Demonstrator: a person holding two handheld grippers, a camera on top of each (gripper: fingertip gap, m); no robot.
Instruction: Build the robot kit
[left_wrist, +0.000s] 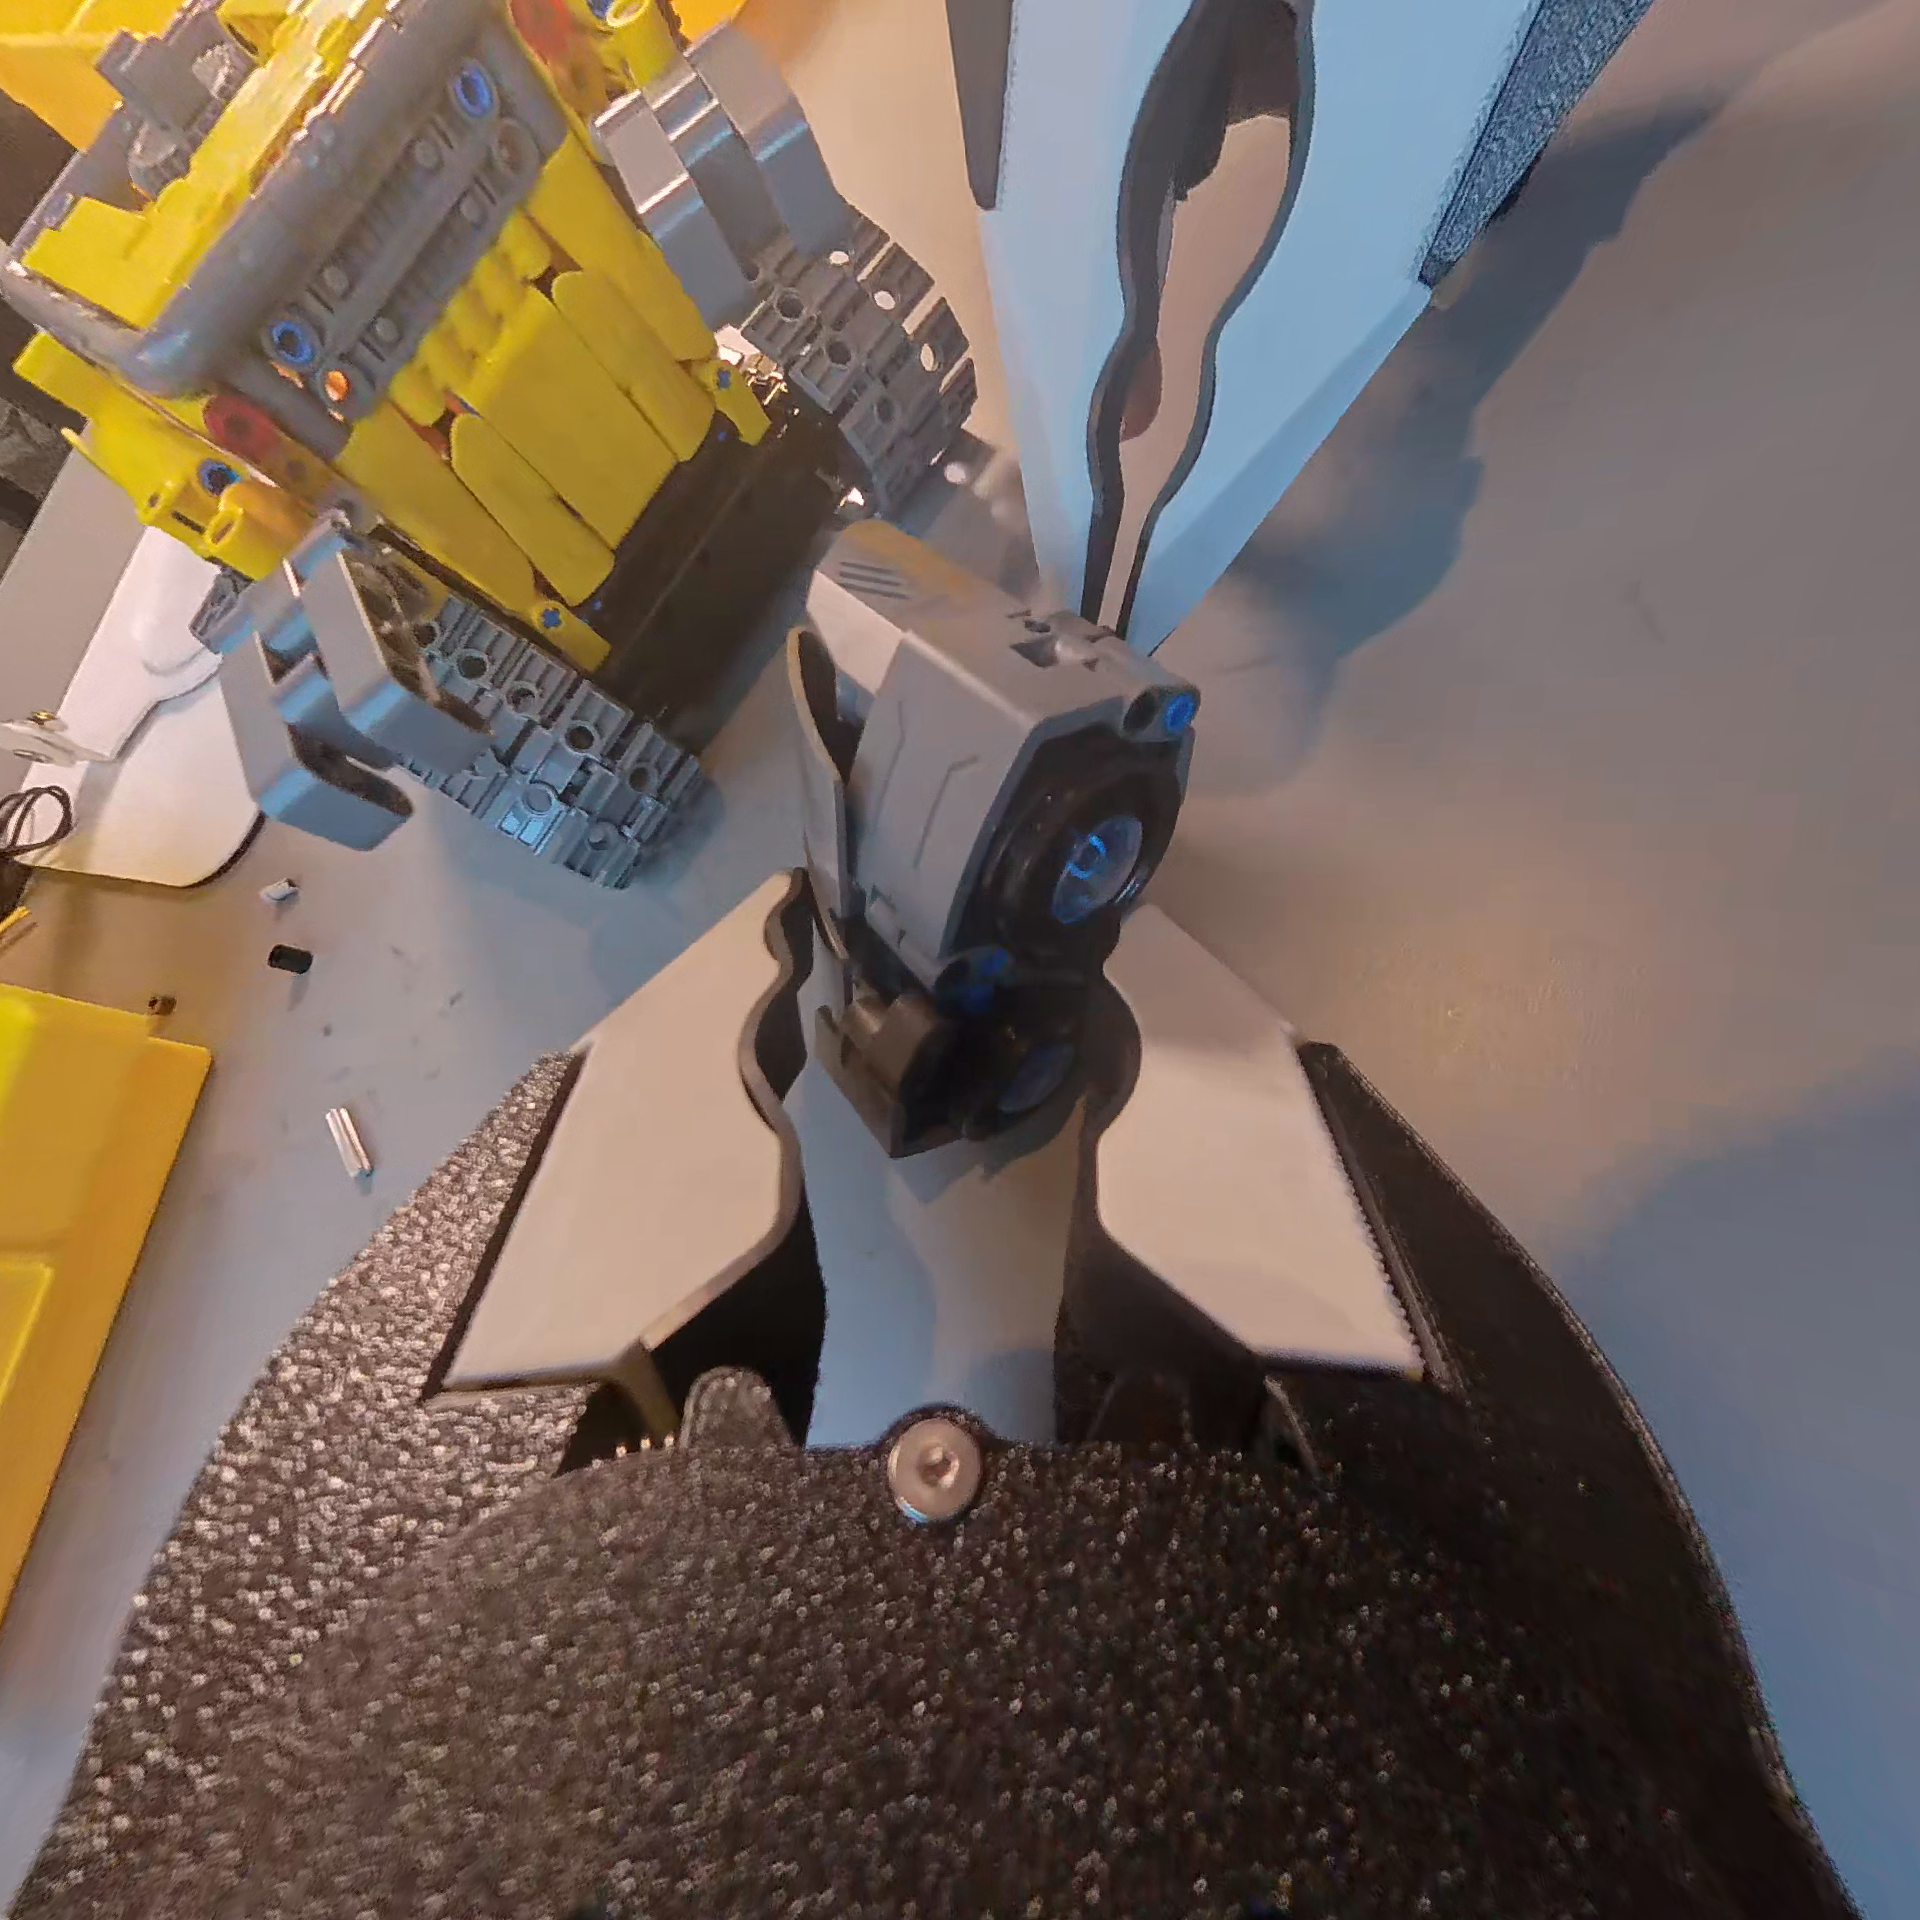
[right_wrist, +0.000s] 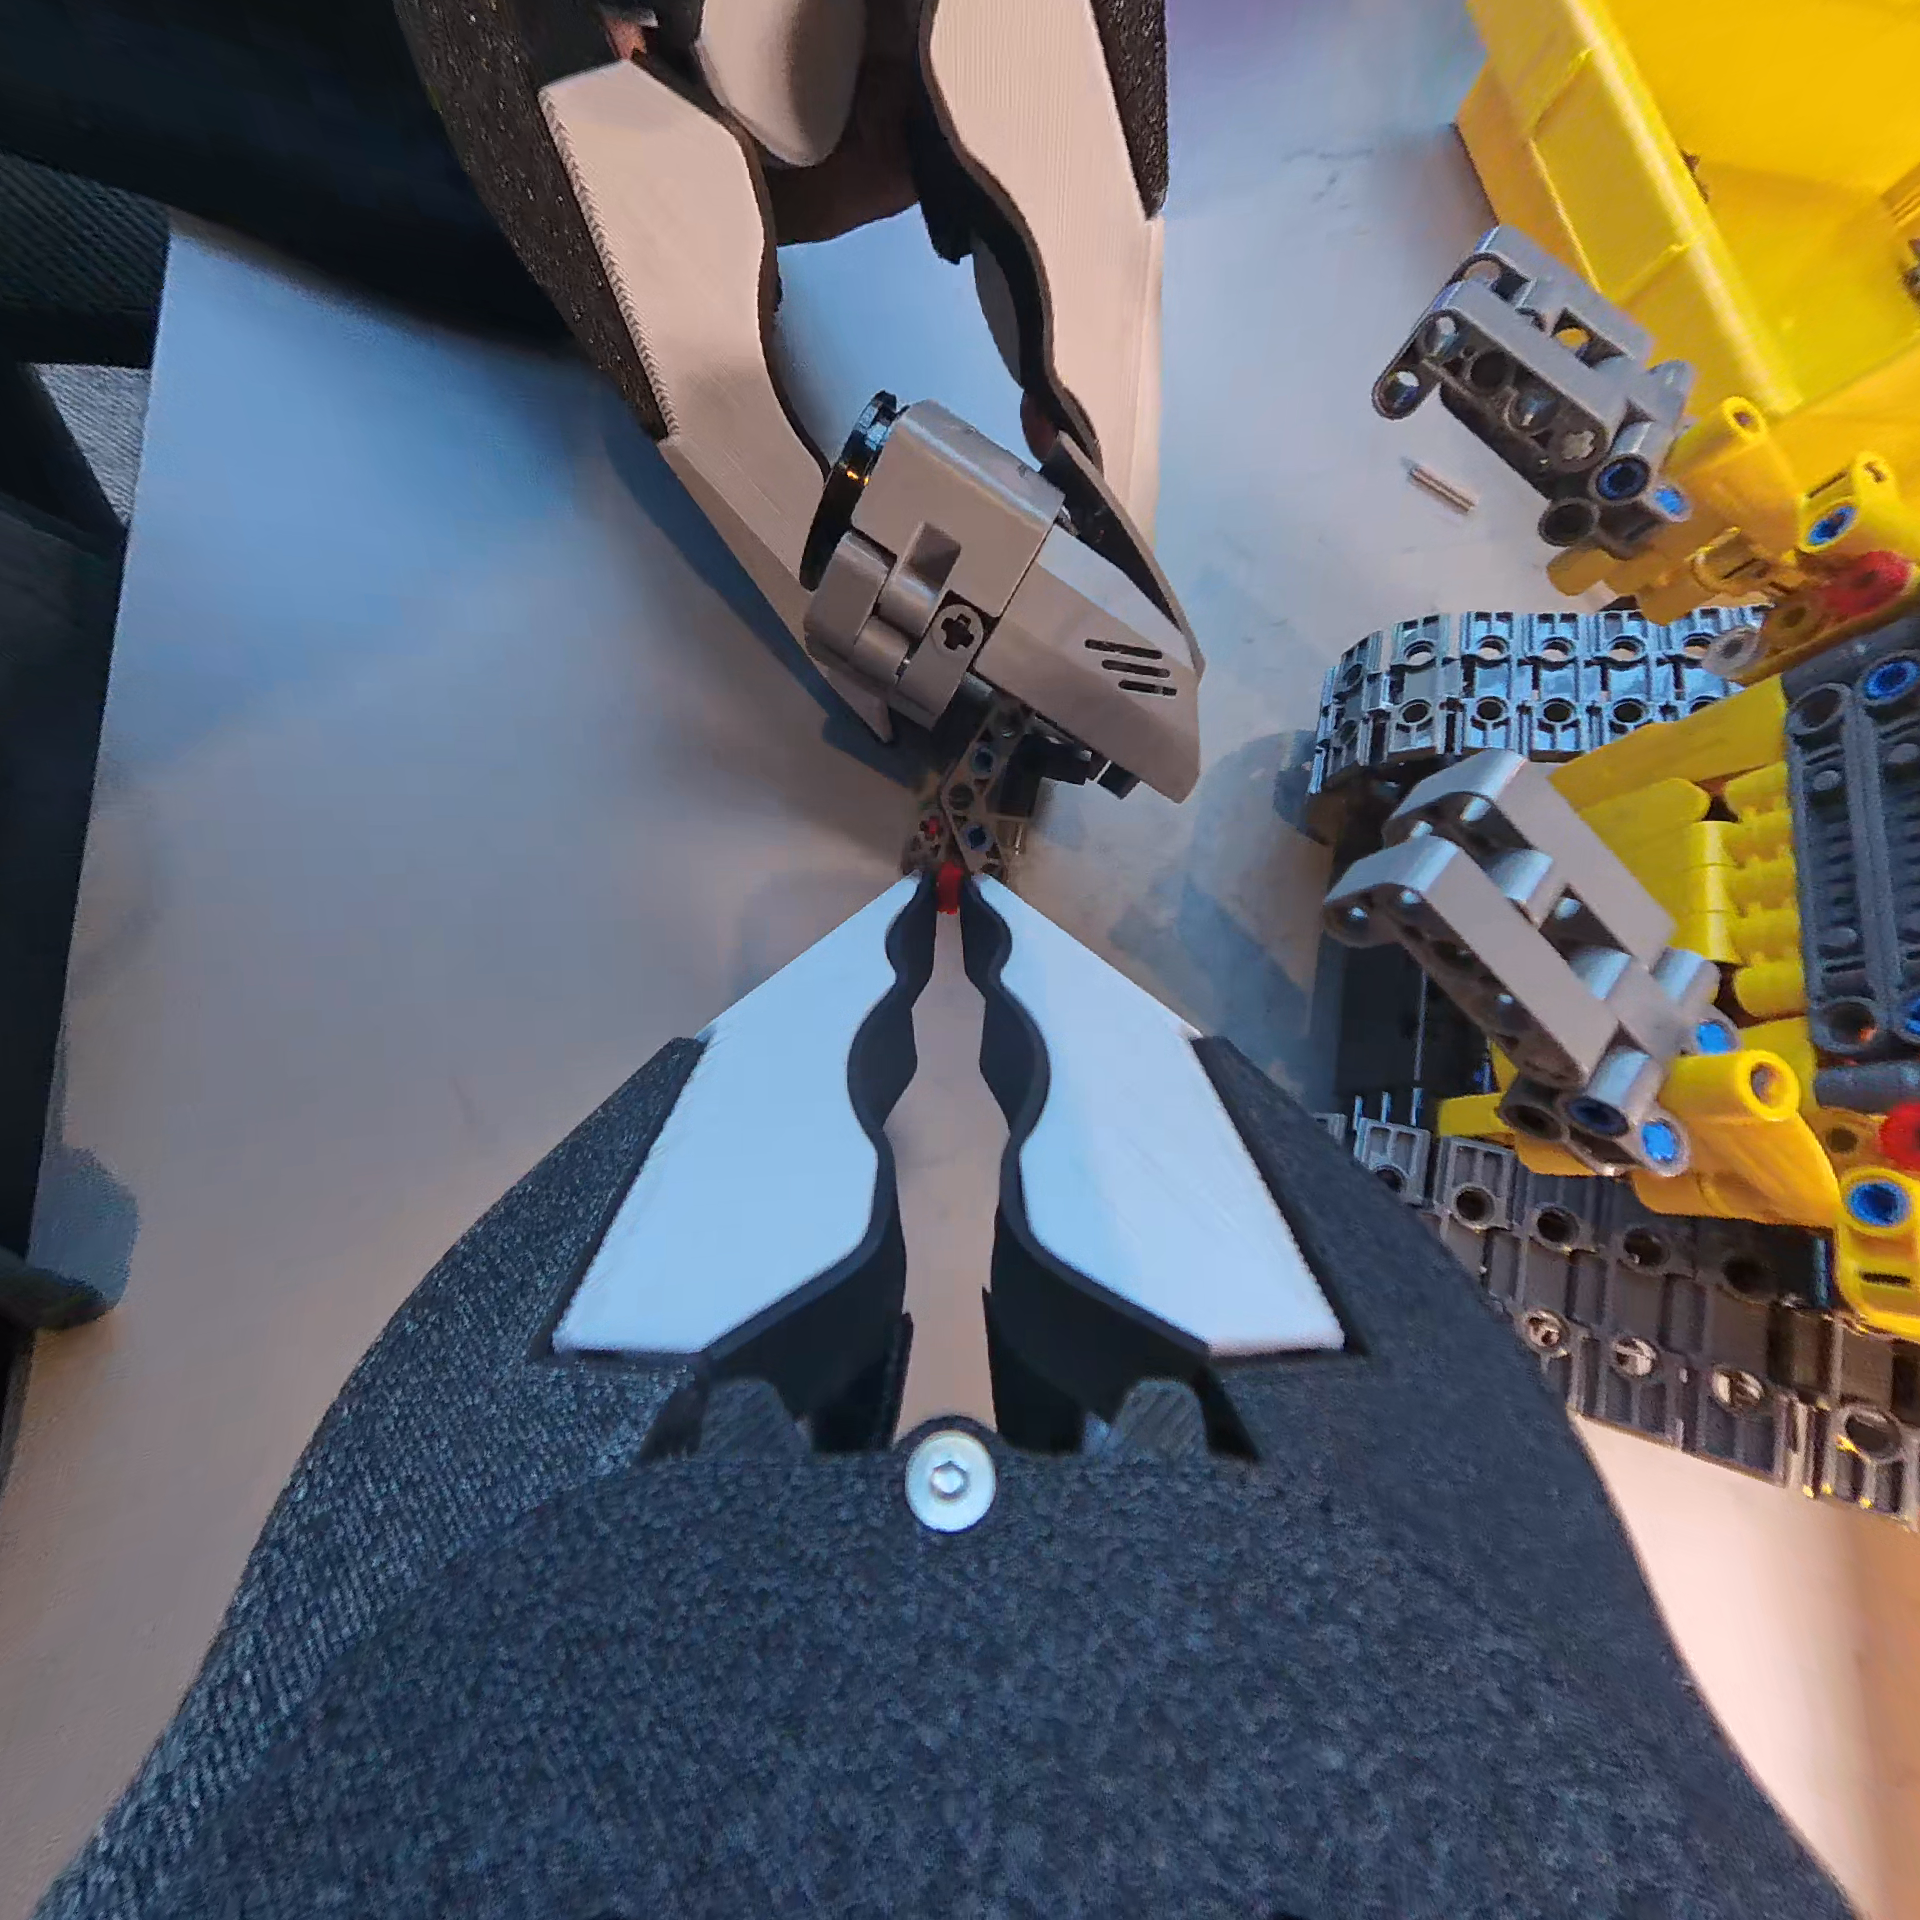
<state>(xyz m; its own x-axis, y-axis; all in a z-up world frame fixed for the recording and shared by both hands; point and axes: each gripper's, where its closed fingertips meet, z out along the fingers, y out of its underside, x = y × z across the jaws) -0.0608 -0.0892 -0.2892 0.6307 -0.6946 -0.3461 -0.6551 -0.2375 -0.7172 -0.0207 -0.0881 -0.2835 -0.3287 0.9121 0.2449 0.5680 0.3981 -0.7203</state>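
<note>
My left gripper (left_wrist: 956, 935) is shut on a grey brick-built assembly (left_wrist: 997, 769) with a round blue lens, holding it above the table. In the right wrist view the left gripper (right_wrist: 997, 634) comes in from the top with the same assembly (right_wrist: 966, 540). My right gripper (right_wrist: 945, 899) is shut on a small red pin (right_wrist: 947, 891) at the tip of the dark lattice beam under the assembly. In the left wrist view the right gripper (left_wrist: 1107, 613) reaches in from above and meets the assembly's far end. A yellow tracked brick model (left_wrist: 520, 416) stands close beside it, and it also shows in the right wrist view (right_wrist: 1714, 883).
A yellow bin (left_wrist: 73, 1195) sits at the left table edge and also shows in the right wrist view (right_wrist: 1662, 156). Small loose parts lie on the grey table (left_wrist: 1558, 831): a metal rod (left_wrist: 348, 1143), a black pin (left_wrist: 291, 956). A white plate (left_wrist: 156, 727) lies behind them. The tips of one gripper are about 5 centimeters away from the tips of the other.
</note>
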